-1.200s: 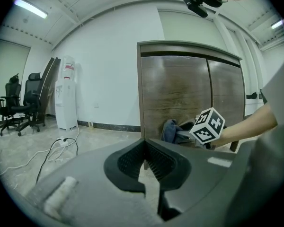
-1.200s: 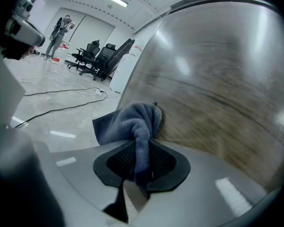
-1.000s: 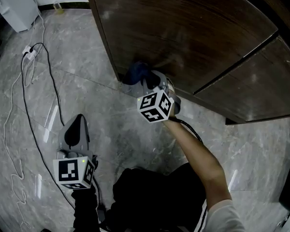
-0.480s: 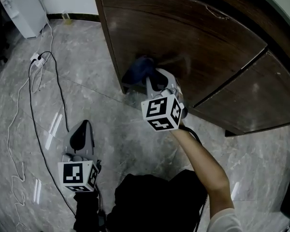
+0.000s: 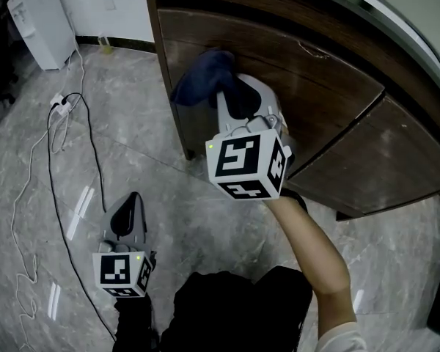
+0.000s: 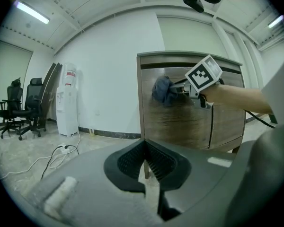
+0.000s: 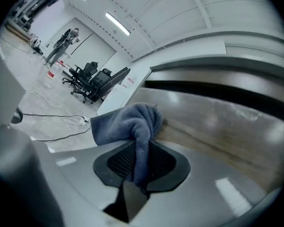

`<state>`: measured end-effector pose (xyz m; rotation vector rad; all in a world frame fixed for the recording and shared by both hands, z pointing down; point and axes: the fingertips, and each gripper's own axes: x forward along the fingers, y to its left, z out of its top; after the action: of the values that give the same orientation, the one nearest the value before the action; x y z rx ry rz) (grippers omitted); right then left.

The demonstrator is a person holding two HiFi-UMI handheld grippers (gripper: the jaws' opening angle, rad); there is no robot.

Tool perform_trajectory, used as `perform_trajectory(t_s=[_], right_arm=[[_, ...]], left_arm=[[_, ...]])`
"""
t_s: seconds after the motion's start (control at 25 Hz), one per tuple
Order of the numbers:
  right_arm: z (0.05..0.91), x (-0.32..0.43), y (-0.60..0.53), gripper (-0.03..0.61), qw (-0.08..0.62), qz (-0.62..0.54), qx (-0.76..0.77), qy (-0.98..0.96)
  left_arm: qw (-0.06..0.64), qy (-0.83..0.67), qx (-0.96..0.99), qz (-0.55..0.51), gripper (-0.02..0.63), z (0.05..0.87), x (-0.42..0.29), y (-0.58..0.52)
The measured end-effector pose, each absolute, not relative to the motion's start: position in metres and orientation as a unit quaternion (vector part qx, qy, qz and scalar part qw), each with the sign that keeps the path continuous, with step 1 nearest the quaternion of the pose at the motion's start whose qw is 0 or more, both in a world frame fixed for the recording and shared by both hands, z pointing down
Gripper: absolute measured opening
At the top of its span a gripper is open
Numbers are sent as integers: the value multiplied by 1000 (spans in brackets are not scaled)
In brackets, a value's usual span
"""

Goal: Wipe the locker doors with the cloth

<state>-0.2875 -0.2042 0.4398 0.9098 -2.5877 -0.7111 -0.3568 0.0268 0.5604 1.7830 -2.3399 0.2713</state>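
Observation:
A dark blue cloth [image 5: 198,79] is bunched in my right gripper [image 5: 224,97], which is shut on it and presses it against the upper left part of the dark brown locker door [image 5: 315,86]. In the right gripper view the cloth [image 7: 128,124] hangs down between the pads and touches the door [image 7: 217,122]. My left gripper [image 5: 126,207] hangs low over the floor, left of the locker, shut with nothing in it. In the left gripper view the left gripper [image 6: 144,157] faces the locker [image 6: 180,122], and the cloth [image 6: 162,90] shows on its door.
A second locker door [image 5: 396,160] adjoins on the right. A white water dispenser [image 5: 37,20] stands at the back left by the wall. Cables and a power strip [image 5: 62,105] trail over the marble floor. Office chairs [image 6: 23,105] stand far to the left.
My right gripper has carried the cloth up the door from its lower left corner to its upper left part. The left gripper has stayed low beside the person's leg.

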Motion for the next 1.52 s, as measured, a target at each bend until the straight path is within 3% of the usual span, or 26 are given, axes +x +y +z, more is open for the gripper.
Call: perform_trajectory(t_s=[0.64,1.52], right_arm=[[360,-323,-202,75,118,-285,323,-895],[628,-351,-194,75,288,-323,265,-862]], left_arm=[[95,-794,593,88,3,555,-358,33],[135,-800,573,121,3,641,-376,41]])
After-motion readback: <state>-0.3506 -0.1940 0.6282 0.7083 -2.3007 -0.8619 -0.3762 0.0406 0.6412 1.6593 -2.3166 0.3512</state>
